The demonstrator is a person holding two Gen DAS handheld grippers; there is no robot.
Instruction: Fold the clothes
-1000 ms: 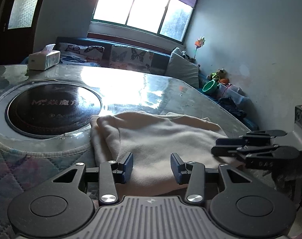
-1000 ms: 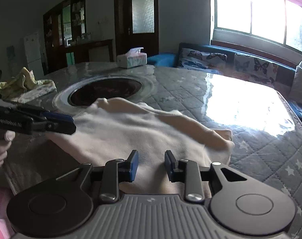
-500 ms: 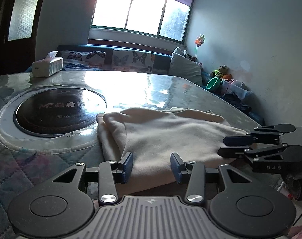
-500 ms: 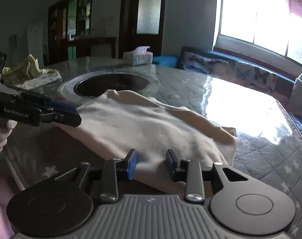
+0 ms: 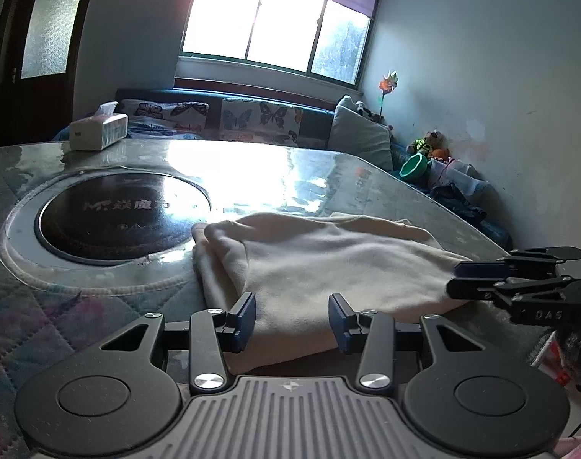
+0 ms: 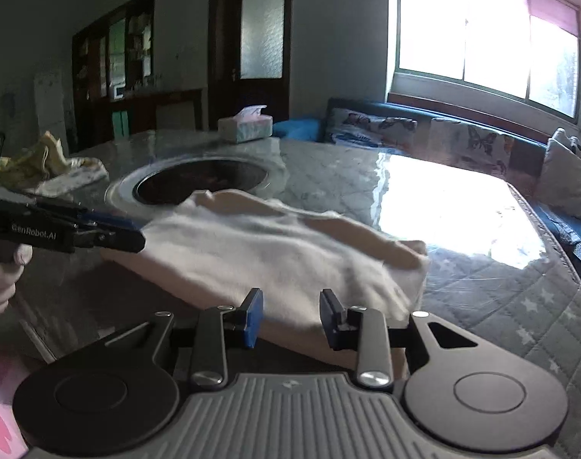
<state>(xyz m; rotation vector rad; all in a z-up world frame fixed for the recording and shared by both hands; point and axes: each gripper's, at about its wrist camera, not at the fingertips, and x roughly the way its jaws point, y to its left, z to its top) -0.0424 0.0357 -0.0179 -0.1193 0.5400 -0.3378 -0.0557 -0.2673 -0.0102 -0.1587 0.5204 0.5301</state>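
A cream garment (image 5: 328,260) lies folded on the quilted table, its near edge hanging over the table's front edge; it also shows in the right wrist view (image 6: 275,252). My left gripper (image 5: 292,317) is open, its fingers just above the garment's near left edge. My right gripper (image 6: 290,315) is open over the near right edge. Each gripper shows from the side in the other's view: the right one (image 5: 459,279) at the garment's right corner, the left one (image 6: 133,235) at its left corner. Neither holds cloth.
A round dark hotplate (image 5: 118,214) is set into the table (image 5: 41,306) behind the garment. A tissue box (image 5: 98,130) stands at the far edge. A yellow-white cloth pile (image 6: 49,172) lies at the far left. A sofa with cushions (image 5: 252,118) runs under the window.
Both grippers have pulled back toward me and dropped lower, away from the garment's middle. The garment lies as before. Both stay open.
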